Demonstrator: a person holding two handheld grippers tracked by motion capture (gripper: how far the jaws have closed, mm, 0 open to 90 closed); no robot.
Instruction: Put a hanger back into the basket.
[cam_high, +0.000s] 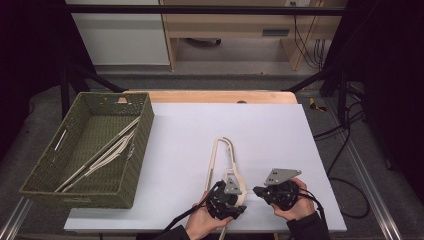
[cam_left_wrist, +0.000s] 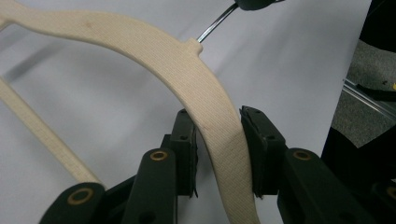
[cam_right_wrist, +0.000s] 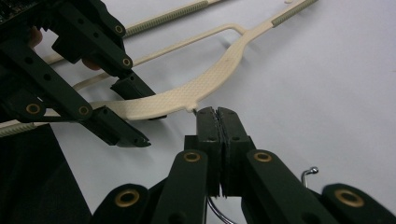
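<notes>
At the left edge of the white table (cam_high: 190, 125) sits a green woven basket (cam_high: 47, 172) with several cream hangers (cam_high: 102, 156) lying in it. Right of it, near the front edge, a single cream hanger (cam_high: 218, 165) lies flat on the board, its long arms stretching away from the person. The left gripper (cam_high: 231, 196) has its jaws around the curved shoulder of this hanger (cam_left_wrist: 205, 88); in the left gripper view the right pad touches the plastic, while the left one stands just beside it, so the pinch is not quite complete. Just to the right, the right gripper (cam_high: 257, 190) has its jaws pressed together on the metal hook (cam_right_wrist: 215, 212) where it meets the hanger's neck (cam_right_wrist: 189, 110).
</notes>
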